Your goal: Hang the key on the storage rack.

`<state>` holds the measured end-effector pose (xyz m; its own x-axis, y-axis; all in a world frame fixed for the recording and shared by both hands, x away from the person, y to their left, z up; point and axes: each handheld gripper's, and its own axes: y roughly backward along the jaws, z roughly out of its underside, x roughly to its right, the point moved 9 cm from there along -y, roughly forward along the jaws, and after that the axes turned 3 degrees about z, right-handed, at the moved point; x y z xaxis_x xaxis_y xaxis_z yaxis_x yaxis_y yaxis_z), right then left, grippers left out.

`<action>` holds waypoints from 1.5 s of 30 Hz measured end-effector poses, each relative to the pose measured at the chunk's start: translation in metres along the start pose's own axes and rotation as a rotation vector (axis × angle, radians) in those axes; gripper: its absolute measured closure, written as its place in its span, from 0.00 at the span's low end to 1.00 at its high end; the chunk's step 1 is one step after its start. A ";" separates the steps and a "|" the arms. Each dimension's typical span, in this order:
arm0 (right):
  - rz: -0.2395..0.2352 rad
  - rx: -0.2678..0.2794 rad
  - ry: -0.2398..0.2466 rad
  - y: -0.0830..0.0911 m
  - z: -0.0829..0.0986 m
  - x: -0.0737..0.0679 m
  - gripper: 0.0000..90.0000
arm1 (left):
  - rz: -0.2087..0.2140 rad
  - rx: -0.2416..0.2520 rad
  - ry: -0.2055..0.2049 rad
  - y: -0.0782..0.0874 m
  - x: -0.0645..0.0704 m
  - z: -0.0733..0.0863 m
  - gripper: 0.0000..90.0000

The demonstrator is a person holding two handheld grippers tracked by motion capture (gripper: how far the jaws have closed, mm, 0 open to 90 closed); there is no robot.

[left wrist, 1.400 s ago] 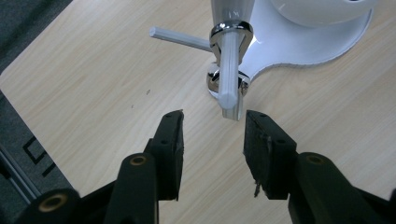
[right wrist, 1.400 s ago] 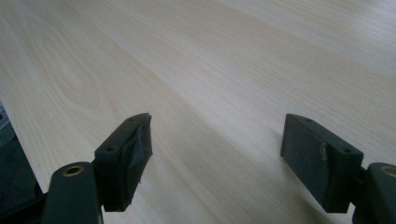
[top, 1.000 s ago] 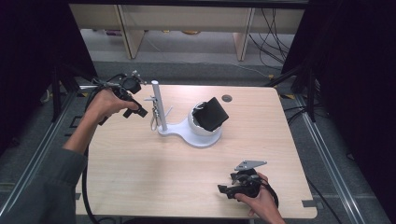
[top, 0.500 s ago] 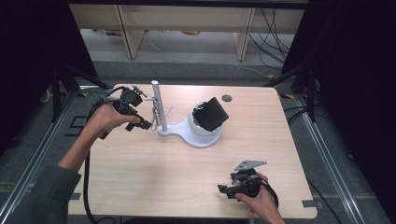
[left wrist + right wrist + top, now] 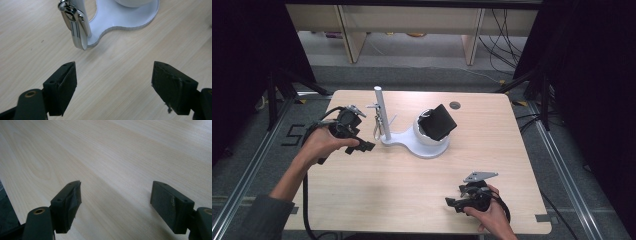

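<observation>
The left claw (image 5: 113, 86) hangs released, its blocky black jaws wide; the shiny metal carabiner (image 5: 74, 25) hangs just ahead against the smooth white stand (image 5: 125, 17). Right claw (image 5: 116, 203) released above pale woodgrain table (image 5: 125, 152).

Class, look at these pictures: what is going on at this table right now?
A person holds a claw in each hand. The left claw, open and empty, points at a metal clip hanging on the post of a white stand. The right claw, also open, rests near the table's front edge.
</observation>
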<state>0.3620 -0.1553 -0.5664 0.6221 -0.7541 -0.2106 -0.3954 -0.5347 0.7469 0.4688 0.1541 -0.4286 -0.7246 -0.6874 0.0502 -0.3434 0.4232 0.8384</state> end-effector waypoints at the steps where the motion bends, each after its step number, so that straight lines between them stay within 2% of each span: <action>1: -0.002 0.005 0.004 0.000 -0.001 0.000 0.28 | 0.005 0.003 -0.002 -0.001 0.002 0.002 0.22; 6: 0.001 0.009 0.003 -0.001 -0.001 0.000 0.28 | 0.026 0.018 -0.015 -0.007 0.015 0.012 0.22; 9: 0.000 0.012 0.005 -0.001 -0.001 -0.001 0.28 | 0.035 0.053 -0.023 -0.011 0.023 0.020 0.21; 10: -0.001 0.004 -0.014 0.000 0.000 -0.002 0.28 | 0.050 0.045 -0.021 -0.011 0.027 0.025 0.21; 11: -0.001 0.004 -0.007 0.000 0.000 -0.001 0.28 | 0.059 0.041 -0.025 -0.012 0.029 0.028 0.21; 12: 0.002 0.010 0.005 -0.001 -0.001 0.000 0.28 | 0.062 0.056 -0.022 -0.013 0.032 0.031 0.21; 15: -0.001 0.011 0.001 -0.001 -0.001 -0.001 0.28 | 0.077 0.080 -0.029 -0.017 0.039 0.037 0.21; 20: -0.001 0.009 0.003 -0.001 -0.001 0.000 0.28 | 0.085 0.085 -0.053 -0.023 0.050 0.046 0.21; 23: 0.000 0.010 0.001 -0.001 -0.001 0.000 0.28 | 0.086 0.108 -0.061 -0.026 0.056 0.047 0.21; 30: -0.001 0.007 0.008 0.000 -0.001 0.000 0.28 | 0.113 0.114 -0.091 -0.037 0.072 0.060 0.21; 32: -0.004 0.000 -0.002 0.001 -0.001 -0.002 0.28 | 0.111 0.104 -0.100 -0.041 0.074 0.063 0.21; 33: -0.004 0.016 0.011 0.000 -0.002 -0.001 0.28 | 0.110 0.098 -0.104 -0.043 0.075 0.065 0.21; 35: -0.004 0.014 0.014 0.000 -0.002 -0.001 0.28 | 0.100 0.098 -0.106 -0.046 0.077 0.067 0.21; 36: -0.009 0.001 0.001 0.001 -0.001 -0.002 0.28 | 0.103 0.100 -0.106 -0.048 0.080 0.068 0.21; 37: -0.001 0.005 0.017 0.001 -0.001 0.000 0.28 | 0.104 0.089 -0.113 -0.049 0.081 0.070 0.21; 38: -0.002 0.001 0.012 0.001 -0.001 -0.001 0.28 | 0.102 0.097 -0.111 -0.052 0.084 0.072 0.21; 40: 0.004 0.012 0.020 0.001 -0.002 -0.001 0.28 | 0.115 0.084 -0.132 -0.055 0.089 0.075 0.21; 43: 0.003 -0.001 0.029 0.001 -0.001 -0.003 0.28 | 0.110 0.089 -0.129 -0.063 0.096 0.079 0.21; 45: 0.005 0.019 0.020 -0.001 -0.003 -0.004 0.28 | 0.111 0.093 -0.138 -0.068 0.101 0.081 0.21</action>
<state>0.3618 -0.1506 -0.5651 0.6336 -0.7490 -0.1937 -0.4109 -0.5380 0.7360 0.3705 0.1037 -0.5249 -0.8339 -0.5486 0.0599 -0.3056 0.5493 0.7777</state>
